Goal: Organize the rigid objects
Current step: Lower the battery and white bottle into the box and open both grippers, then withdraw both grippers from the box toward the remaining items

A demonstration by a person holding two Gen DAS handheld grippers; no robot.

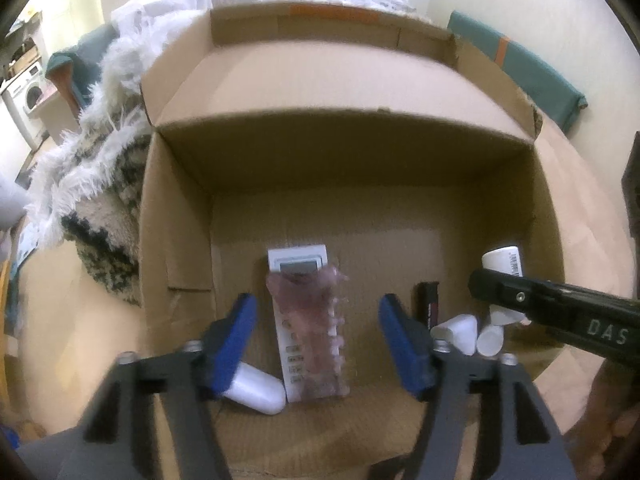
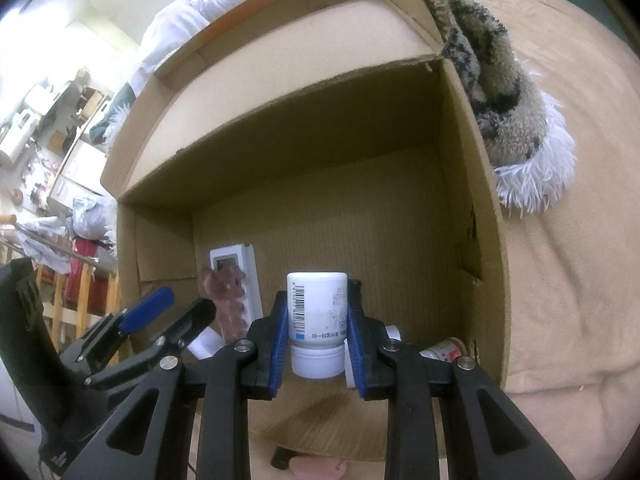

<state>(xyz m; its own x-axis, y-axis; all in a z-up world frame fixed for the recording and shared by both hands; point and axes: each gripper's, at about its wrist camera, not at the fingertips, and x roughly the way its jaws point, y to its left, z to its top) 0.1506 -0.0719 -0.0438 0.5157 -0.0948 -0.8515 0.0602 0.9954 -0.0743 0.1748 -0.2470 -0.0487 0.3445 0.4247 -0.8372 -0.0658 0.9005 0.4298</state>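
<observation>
the right gripper [image 2: 318, 330] pinches a white plastic barcoded bottle [image 2: 317, 312] between its jaws, over the open brown cardboard box [image 2: 476, 216]; letting go could topple it. the left gripper [image 1: 318, 334] hangs spread, empty.

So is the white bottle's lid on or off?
On. The white bottle in the right gripper has its white cap on.

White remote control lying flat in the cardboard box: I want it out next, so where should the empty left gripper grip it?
Probably across its long edges at the screen end of the white remote control, descending from above; the pink translucent piece covers its lower half.
</observation>
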